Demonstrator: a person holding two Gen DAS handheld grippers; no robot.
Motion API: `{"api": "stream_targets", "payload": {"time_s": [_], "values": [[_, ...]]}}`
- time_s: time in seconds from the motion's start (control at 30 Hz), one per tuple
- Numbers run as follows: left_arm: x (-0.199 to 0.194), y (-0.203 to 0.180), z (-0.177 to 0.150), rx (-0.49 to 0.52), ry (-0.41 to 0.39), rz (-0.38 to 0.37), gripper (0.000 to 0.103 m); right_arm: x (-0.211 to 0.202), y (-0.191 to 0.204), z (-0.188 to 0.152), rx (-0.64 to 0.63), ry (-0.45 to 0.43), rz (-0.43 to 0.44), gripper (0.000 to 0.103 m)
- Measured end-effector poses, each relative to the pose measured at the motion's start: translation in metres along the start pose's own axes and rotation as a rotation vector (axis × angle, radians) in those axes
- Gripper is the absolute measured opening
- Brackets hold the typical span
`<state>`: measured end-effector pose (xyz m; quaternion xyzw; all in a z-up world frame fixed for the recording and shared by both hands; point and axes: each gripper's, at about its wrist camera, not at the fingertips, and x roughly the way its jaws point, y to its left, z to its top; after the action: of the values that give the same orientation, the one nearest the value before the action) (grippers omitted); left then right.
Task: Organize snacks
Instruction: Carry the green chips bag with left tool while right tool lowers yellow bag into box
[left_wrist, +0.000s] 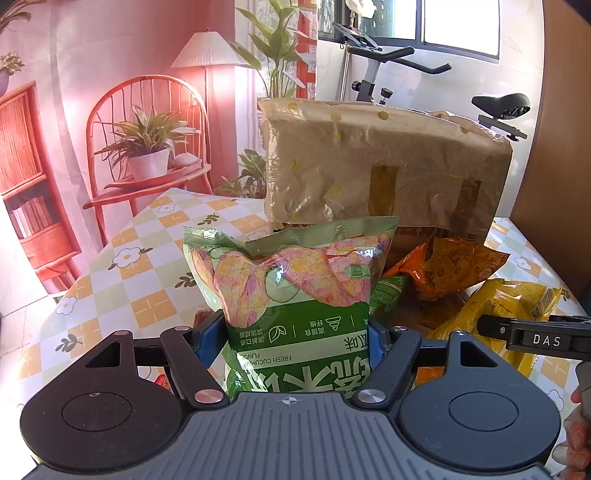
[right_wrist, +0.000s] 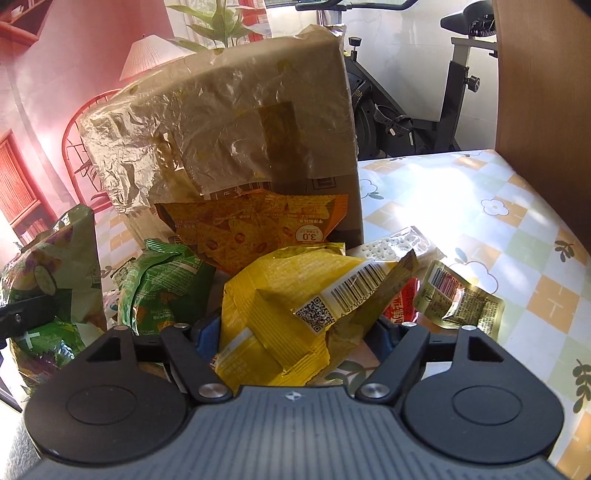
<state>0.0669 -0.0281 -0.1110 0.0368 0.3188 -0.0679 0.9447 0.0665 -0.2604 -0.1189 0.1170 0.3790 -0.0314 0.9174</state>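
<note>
Carefully held the big green crinkly chip bag in the left gripper, off the checked table. Right gripper, half open, straddled the yellow crinkly snack bag; needed an even squeeze.

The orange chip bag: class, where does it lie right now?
In the right wrist view the orange chip bag leans against the foot of the plastic-wrapped cardboard box, behind the yellow snack bag and right of the small green packet.
</note>
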Motion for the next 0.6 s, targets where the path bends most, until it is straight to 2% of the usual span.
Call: {"api": "stream_targets", "payload": {"time_s": [0.13,0.3,0.6], "values": [[-0.008,-0.001,0.002,0.006,-0.018,-0.003,0.075,-0.015,0.002,0.003,-0.004,-0.009,-0.028,0.078],[-0.024,0.001,0.011,0.010,-0.065,-0.001,0.075,-0.037,0.007,0.010,-0.013,-0.064,-0.033,0.078],[-0.056,0.011,0.054,0.015,-0.198,0.002,0.075,-0.083,0.023,0.044,-0.059,-0.193,-0.010,0.078]]}}
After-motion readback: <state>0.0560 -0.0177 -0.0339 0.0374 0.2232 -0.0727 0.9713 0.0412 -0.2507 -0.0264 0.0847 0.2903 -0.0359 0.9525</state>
